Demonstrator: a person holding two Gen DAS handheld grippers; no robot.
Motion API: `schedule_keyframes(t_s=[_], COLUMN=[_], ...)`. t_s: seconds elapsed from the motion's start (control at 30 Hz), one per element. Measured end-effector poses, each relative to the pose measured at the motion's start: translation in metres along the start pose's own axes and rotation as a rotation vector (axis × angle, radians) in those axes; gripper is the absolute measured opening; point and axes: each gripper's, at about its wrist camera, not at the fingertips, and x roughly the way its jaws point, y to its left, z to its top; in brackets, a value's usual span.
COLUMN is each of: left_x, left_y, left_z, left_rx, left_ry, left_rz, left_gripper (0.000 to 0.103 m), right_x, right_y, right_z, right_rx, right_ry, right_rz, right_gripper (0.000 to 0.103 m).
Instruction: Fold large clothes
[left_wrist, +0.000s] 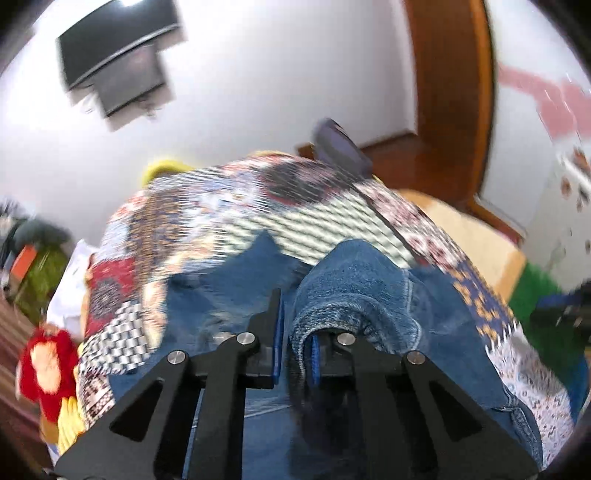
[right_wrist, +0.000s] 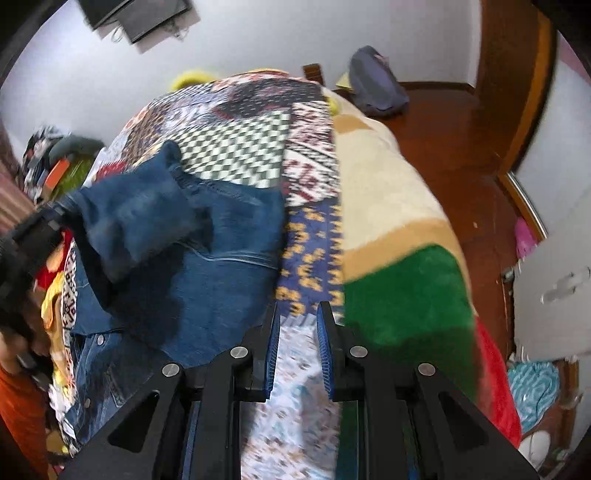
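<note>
Left wrist view: the left gripper (left_wrist: 295, 314) is pinching a bunched fold of the denim jacket (left_wrist: 351, 288); the cloth is draping over its right finger and hiding the tip. The jacket is lying on the patchwork bedspread (left_wrist: 236, 206), frame blurred.

Right wrist view: the right gripper (right_wrist: 297, 332) is hovering with its jaws nearly pressed together, a narrow gap showing, nothing between them. It is hanging over the bedspread's pale patterned edge, just right of the jacket, whose sleeve (right_wrist: 136, 214) is being lifted at far left by the other gripper. A cream, green and red blanket (right_wrist: 399, 236) is lying alongside on the right.
</note>
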Motion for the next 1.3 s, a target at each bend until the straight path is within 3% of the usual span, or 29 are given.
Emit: schedule_keyframes(t_s=[0.17, 0.3, 0.4, 0.5, 0.63, 0.73, 0.8, 0.87, 1.07, 1.3], left_x=[-0.019, -0.019, -0.005, 0.012, 0.021, 0.020, 0.021, 0.024, 0.036, 0.058], left_y=[0.073, 0.109, 0.125, 0.134, 0.133, 0.137, 0.144, 0.153, 0.176, 0.177], left_z=[-0.024, -0.065, -0.101, -0.141, -0.180, -0.187, -0.188, -0.189, -0.192, -0.188], left_rx=[-0.139, -0.191, -0.240, -0.292, -0.334, -0.378, -0.419, -0.473, -0.685, -0.747], left_ry=[0.006, 0.078, 0.164, 0.257, 0.329, 0.331, 0.333, 0.339, 0.328, 0.357], left_rz=[0.045, 0.080, 0.054, 0.002, -0.050, -0.085, -0.127, -0.192, -0.351, -0.338], left_gripper=[0.012, 0.012, 0.013, 0.014, 0.017, 0.021, 0.027, 0.038, 0.055, 0.057], right_x=[0.020, 0.059, 0.093, 0.087, 0.084, 0.077, 0.074, 0.072, 0.065, 0.056], right_y=[0.042, 0.064, 0.067, 0.068, 0.060, 0.048, 0.043, 0.040, 0.035, 0.029], right_z=[0.011, 0.007, -0.002, -0.007, -0.013, -0.016, -0.017, -0.019, -0.025, -0.020], right_rx=[-0.096, -0.176, -0.224, -0.258, -0.251, -0.202, -0.178, -0.171, -0.154, -0.092], right_ry=[0.021, 0.106, 0.176, 0.143, 0.169, 0.162, 0.165, 0.162, 0.153, 0.145], right_rz=[0.009, -0.010, -0.087, -0.088, -0.144, -0.121, -0.125, -0.155, -0.136, -0.089], right_gripper=[0.016, 0.016, 0.016, 0.016, 0.021, 0.034, 0.049, 0.073, 0.075, 0.075])
